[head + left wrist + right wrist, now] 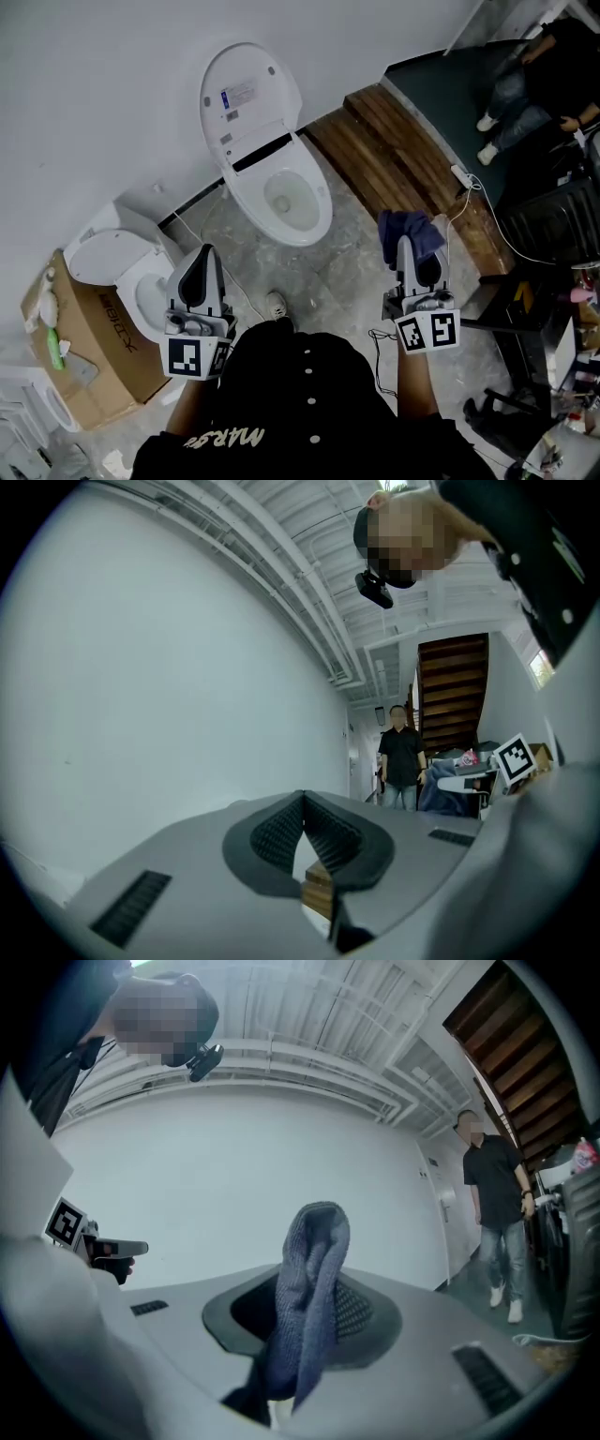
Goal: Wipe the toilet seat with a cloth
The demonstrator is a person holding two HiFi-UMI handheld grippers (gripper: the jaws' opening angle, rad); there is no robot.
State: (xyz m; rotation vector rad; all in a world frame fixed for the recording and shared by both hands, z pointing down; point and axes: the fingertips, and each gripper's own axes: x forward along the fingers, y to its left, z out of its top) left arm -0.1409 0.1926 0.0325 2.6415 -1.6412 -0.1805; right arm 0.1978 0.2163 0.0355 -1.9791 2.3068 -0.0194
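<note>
We saw the right gripper [305, 1321] clamped on a blue cloth [317, 1241]. The cloth stuck up past the jaw tips, folded over. White wall [281, 1166] behind. Left gripper [112, 1249] at frame left. A person [495, 1208] stood at right, under wooden stairs [525, 1044].
</note>
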